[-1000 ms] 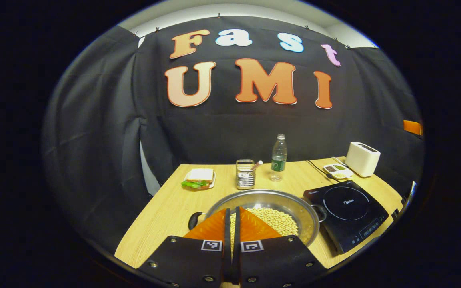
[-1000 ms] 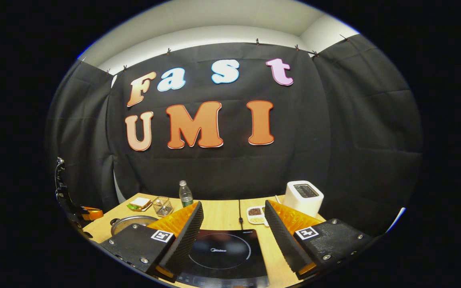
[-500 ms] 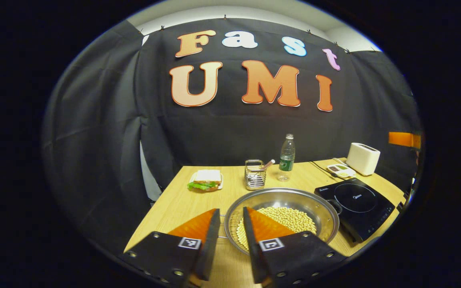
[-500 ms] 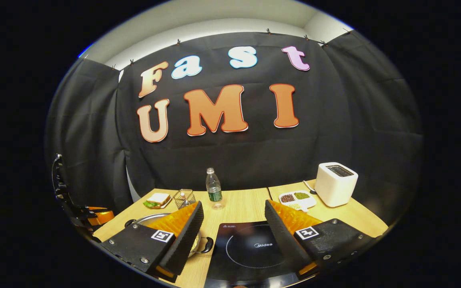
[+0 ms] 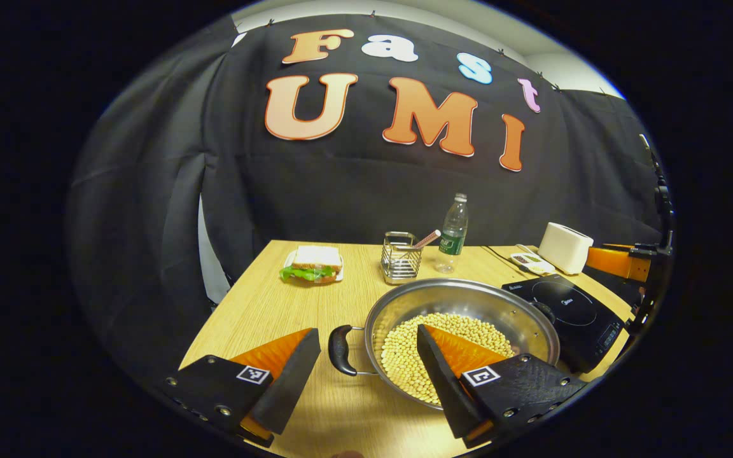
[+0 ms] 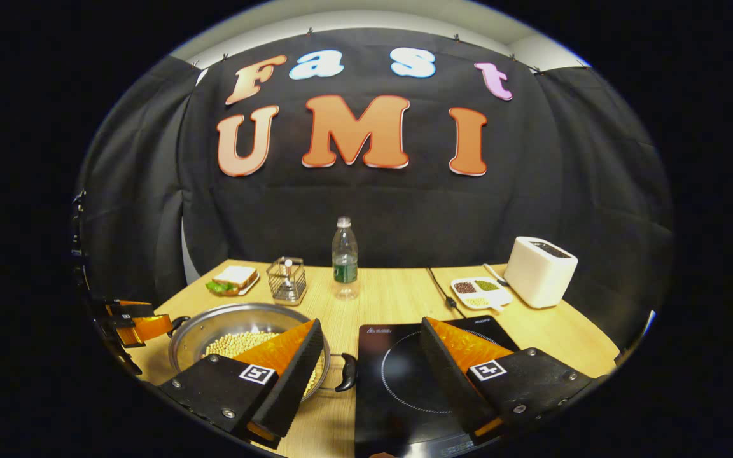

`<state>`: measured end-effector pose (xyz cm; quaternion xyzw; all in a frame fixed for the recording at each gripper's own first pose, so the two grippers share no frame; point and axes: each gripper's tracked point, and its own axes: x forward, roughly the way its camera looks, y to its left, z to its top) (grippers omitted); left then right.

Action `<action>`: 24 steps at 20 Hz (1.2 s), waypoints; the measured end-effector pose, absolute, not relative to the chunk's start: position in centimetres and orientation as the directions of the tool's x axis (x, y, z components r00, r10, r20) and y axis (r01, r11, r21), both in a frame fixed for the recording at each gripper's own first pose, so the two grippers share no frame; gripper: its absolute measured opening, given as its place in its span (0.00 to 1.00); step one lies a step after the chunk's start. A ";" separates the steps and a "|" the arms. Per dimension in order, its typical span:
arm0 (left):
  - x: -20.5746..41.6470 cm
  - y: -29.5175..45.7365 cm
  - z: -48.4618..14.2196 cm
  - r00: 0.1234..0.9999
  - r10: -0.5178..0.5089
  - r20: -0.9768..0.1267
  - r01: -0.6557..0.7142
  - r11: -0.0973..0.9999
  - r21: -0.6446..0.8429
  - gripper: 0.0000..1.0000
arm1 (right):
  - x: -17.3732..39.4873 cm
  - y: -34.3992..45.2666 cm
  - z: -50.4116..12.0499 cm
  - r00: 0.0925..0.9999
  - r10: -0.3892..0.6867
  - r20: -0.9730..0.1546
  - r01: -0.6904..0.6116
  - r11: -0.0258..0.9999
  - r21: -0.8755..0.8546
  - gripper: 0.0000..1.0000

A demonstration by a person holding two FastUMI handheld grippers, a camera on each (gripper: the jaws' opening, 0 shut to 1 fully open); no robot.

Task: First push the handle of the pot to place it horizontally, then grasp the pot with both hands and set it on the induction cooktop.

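A steel pot with pale beans inside rests on the wooden table, its two black handles pointing left and right. My left gripper is open, and the pot's left handle lies low between its fingers. The black induction cooktop sits just right of the pot. In the right gripper view, my right gripper is open over the gap between the pot and the cooktop. The right handle lies between its fingers. The left gripper shows at the left edge.
Along the back of the table stand a sandwich on a plate, a wire holder, a water bottle, a small divided dish and a white toaster. A cable runs to the cooktop.
My left gripper went from shut above the beans to wide open and drew back to the pot's left handle. The right gripper view tipped down and shifted towards the pot's right handle.
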<state>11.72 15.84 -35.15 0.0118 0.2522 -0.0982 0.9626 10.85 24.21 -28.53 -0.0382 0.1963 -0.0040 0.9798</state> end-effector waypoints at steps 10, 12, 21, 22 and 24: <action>14.1 17.2 -40.4 0.802 -0.180 -0.570 0.200 0.979 -0.028 0.94 | 12.4 28.1 -36.9 0.828 -0.009 -0.561 -0.036 0.997 -0.068 0.96; 14.6 17.0 -40.5 0.802 -0.197 -0.564 0.215 0.976 -0.036 0.93 | 12.5 27.6 -37.5 0.817 -0.024 -0.576 -0.018 0.998 -0.068 0.96; 15.5 15.5 -42.4 0.775 -0.245 -0.583 0.242 0.967 -0.084 0.94 | 12.6 26.2 -39.2 0.784 -0.064 -0.617 0.024 0.997 -0.072 0.77; 15.7 15.5 -42.6 0.773 -0.244 -0.586 0.242 0.967 -0.084 0.93 | 12.5 26.0 -39.3 0.777 -0.065 -0.626 0.030 0.997 -0.066 0.73; 15.7 15.3 -42.6 0.769 -0.243 -0.592 0.241 0.967 -0.085 0.73 | 12.6 26.0 -39.6 0.769 -0.052 -0.637 0.040 0.999 -0.034 0.65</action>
